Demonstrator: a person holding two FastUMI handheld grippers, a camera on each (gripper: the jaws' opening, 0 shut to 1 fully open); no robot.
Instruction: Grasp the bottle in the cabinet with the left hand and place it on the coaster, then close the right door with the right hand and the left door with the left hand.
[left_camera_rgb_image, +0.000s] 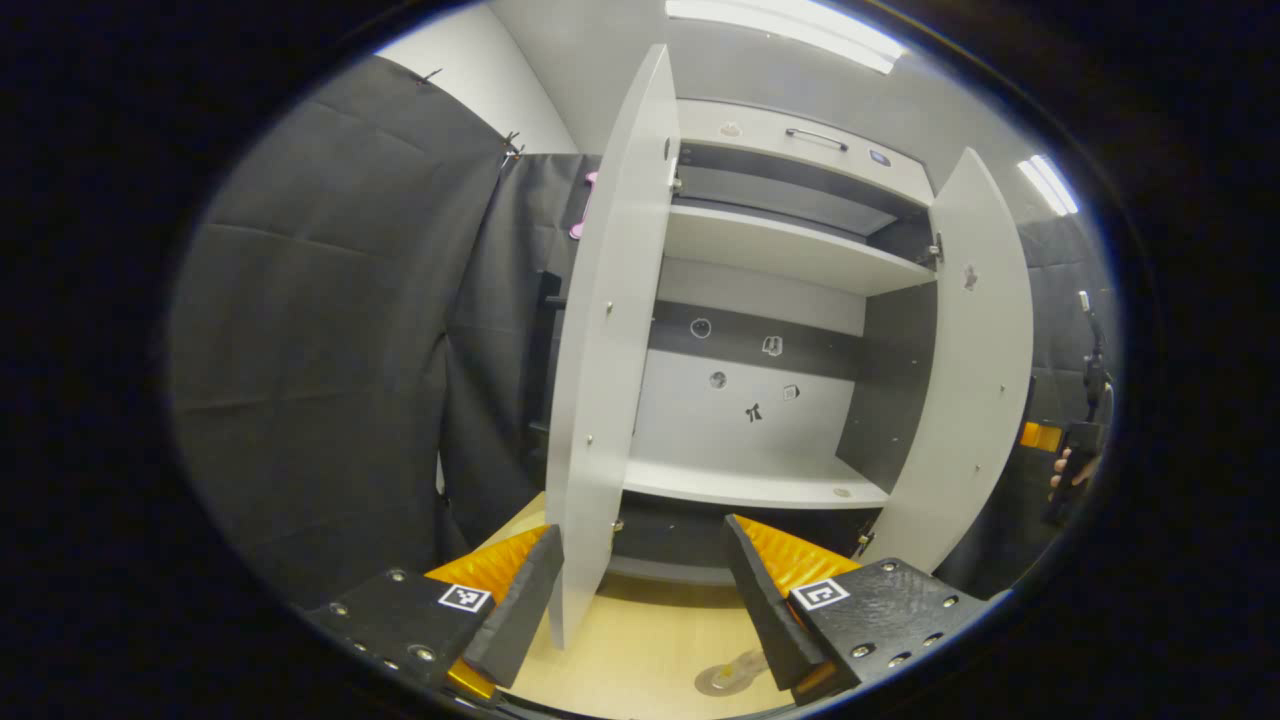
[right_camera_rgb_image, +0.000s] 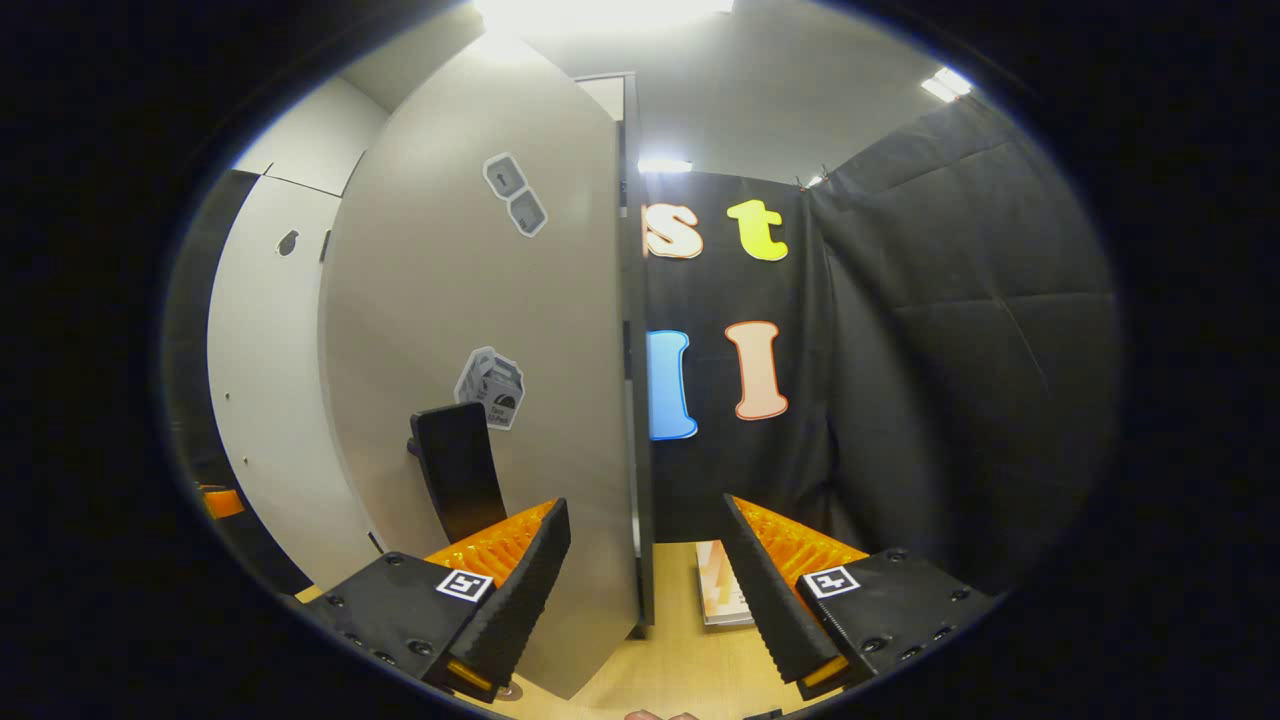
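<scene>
The white cabinet (left_camera_rgb_image: 770, 250) stands with both doors swung out. Its left door (left_camera_rgb_image: 600, 380) is edge-on to me, and my left gripper (left_camera_rgb_image: 640, 540) is open with that door's lower edge between its fingers, nearer the left finger (left_camera_rgb_image: 520, 600). A round flat coaster (left_camera_rgb_image: 722, 682) lies on the wooden table, partly behind the right finger (left_camera_rgb_image: 765, 600). The right door (left_camera_rgb_image: 975, 380) angles out at the right. My right gripper (right_camera_rgb_image: 645, 510) is open too, straddling the edge of the right door (right_camera_rgb_image: 480, 330), whose black handle (right_camera_rgb_image: 458, 480) rises just beyond its left finger.
The light wooden tabletop (left_camera_rgb_image: 650, 640) runs under the cabinet. A thin booklet (right_camera_rgb_image: 722, 595) lies on it by the right door. Black cloth walls close in on both sides. A hand (left_camera_rgb_image: 1062, 478) shows past the right door.
</scene>
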